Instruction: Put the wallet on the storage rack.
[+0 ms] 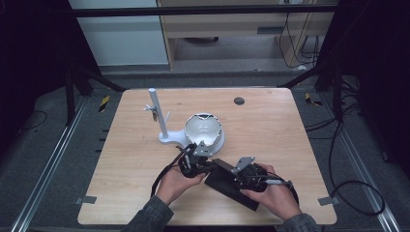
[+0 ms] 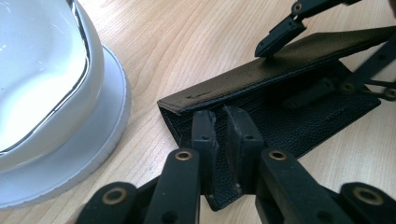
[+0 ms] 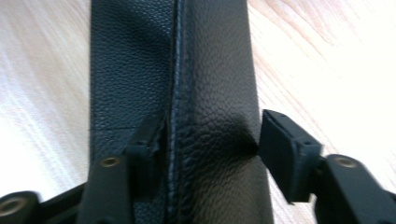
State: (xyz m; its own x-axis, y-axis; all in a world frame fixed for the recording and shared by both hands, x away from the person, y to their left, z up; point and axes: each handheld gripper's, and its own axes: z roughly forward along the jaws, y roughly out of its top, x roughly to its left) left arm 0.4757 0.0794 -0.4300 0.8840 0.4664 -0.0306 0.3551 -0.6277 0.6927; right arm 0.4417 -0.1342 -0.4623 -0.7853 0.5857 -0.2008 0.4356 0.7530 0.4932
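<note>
Table (image 1: 135,203) bare but for three things. The white bowl-shaped unit (image 1: 203,130) on its round base served as landmark.

The black leather case (image 1: 231,186) lay just in front of that unit, toward you, its flap lifted.

Your left gripper (image 2: 225,122) pinched the case's near end, jaws pressed together on the lower layer, likely to anchor it.

Your right gripper (image 3: 208,140) straddled the raised flap, jaws half spread; whether both pads pressed, I could not tell.

The white post (image 1: 158,116) stood left of the unit, clear of your work. The unit's base, beside your left gripper, crowded that side.
</note>
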